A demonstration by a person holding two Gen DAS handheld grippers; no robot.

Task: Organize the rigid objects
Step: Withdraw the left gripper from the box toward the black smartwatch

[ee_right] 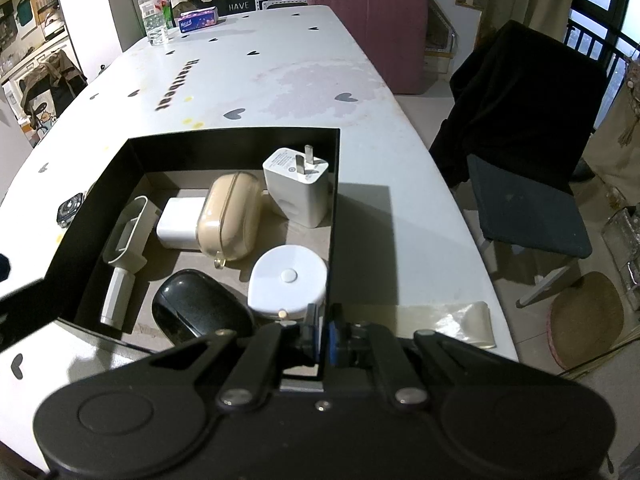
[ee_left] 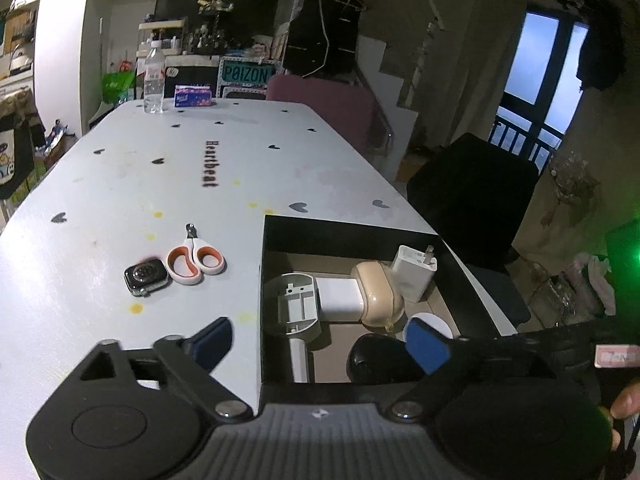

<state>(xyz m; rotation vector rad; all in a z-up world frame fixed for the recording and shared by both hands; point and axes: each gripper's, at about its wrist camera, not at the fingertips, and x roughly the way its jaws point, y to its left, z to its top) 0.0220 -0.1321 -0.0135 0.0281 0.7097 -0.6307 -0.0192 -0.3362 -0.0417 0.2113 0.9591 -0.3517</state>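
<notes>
Two claws in play. Right claw (ee_right: 322, 340) is pinched narrow on the near right corner of the black box (ee_right: 334, 216), one blue pad each side of the wall; left claw (ee_left: 320, 338) is spread wide, holding nothing, its left finger (ee_left: 212, 340) over the surface (ee_left: 120, 184) and its right finger (ee_left: 426, 344) over the box interior.

Inside the box, from the right claw outward: round white disc w/ centre button (ee_right: 288, 282) against the right wall; black oval mouse-like item (ee_right: 200, 308) at the near wall; beige earbud case (ee_right: 230, 216), long axis running near-to-far, leaning on a white cube adapter (ee_right: 178, 228); grey scoop-like plastic part (ee_right: 124, 252) along the left wall, handle pointing toward the camera; white charger (ee_right: 298, 188) in the far right corner, prongs up and away.

Outside the box, left of it: smartwatch body (ee_left: 146, 276), face up; just beside it, orange-and-white clippers (ee_left: 196, 262), tip pointing away, handles toward the camera.

Readable: "Heartbeat" printed lengthwise on the surface; "POIZON" sign (ee_left: 245, 75) beyond the far end; water bottle (ee_left: 154, 82) and tissue pack (ee_left: 193, 97) at the far edge.
</notes>
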